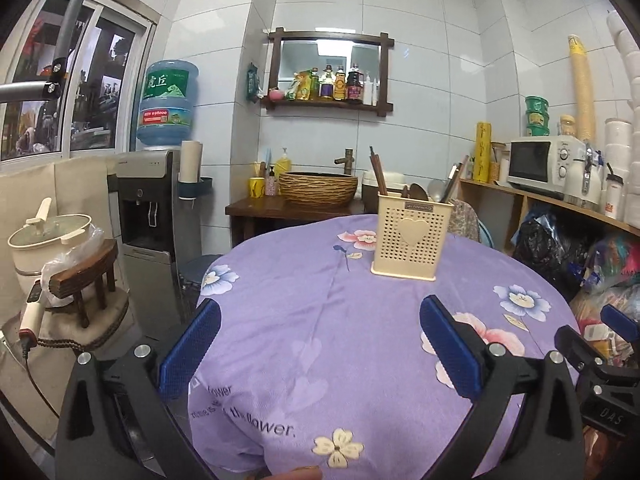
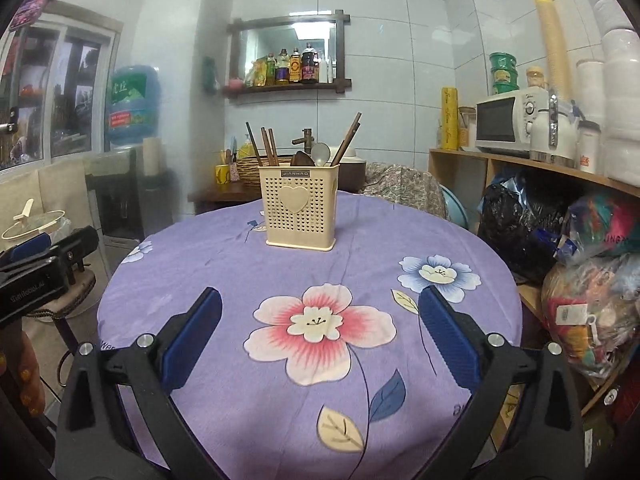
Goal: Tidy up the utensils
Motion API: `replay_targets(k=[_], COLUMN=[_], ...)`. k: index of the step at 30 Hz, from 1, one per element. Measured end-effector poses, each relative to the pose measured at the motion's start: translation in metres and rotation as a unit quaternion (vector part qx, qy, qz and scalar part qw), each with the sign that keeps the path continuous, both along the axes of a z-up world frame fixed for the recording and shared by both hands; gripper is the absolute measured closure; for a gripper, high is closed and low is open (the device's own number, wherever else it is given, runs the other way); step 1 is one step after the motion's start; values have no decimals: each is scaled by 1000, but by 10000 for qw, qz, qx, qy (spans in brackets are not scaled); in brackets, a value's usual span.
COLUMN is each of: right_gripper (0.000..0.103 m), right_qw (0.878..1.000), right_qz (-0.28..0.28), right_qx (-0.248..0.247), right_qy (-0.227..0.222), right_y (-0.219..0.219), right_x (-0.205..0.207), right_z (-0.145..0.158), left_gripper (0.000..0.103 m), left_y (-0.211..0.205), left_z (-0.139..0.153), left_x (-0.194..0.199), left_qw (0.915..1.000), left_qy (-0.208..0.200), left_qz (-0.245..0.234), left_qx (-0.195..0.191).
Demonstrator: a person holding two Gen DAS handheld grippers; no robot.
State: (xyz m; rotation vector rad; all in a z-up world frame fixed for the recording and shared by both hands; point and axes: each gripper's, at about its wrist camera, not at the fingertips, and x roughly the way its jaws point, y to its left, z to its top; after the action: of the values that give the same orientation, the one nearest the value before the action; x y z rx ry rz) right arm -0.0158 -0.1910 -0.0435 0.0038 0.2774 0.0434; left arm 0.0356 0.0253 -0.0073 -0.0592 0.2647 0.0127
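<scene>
A cream perforated utensil holder [image 1: 408,236] with a heart on its front stands upright at the far side of the round table; it also shows in the right wrist view [image 2: 299,208]. Brown chopsticks [image 2: 269,147], a dark wooden spoon [image 2: 302,158] and a metal spoon [image 2: 321,151] stick out of it. My left gripper [image 1: 320,312] is open and empty above the near part of the table. My right gripper [image 2: 320,304] is open and empty, well short of the holder. The right gripper also shows at the left wrist view's right edge [image 1: 616,320].
The table wears a purple flowered cloth [image 2: 240,264]. A water dispenser [image 1: 148,208] and a stool with a pot [image 1: 48,236] stand left. A wooden shelf with a microwave [image 2: 508,120] and bags [image 2: 592,280] stands right. A basket sink [image 1: 318,188] is behind.
</scene>
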Motion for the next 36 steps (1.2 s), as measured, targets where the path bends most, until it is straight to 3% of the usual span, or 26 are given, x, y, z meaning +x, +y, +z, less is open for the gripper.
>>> replay_targets(k=[11, 36], right_gripper=[6, 6], right_qw=[9996, 9999], right_qz=[-12, 23], right_qx=[-119, -74], right_qy=[-255, -145], right_y=[8, 6], right_x=[-20, -17], right_z=[10, 11], left_gripper=[4, 4], left_y=[-1, -6], left_z=[0, 0], left_x=[-23, -22], left_qw=[9997, 9992], left_qy=[-187, -219], left_qz=[-141, -244], left_qx=[-18, 228])
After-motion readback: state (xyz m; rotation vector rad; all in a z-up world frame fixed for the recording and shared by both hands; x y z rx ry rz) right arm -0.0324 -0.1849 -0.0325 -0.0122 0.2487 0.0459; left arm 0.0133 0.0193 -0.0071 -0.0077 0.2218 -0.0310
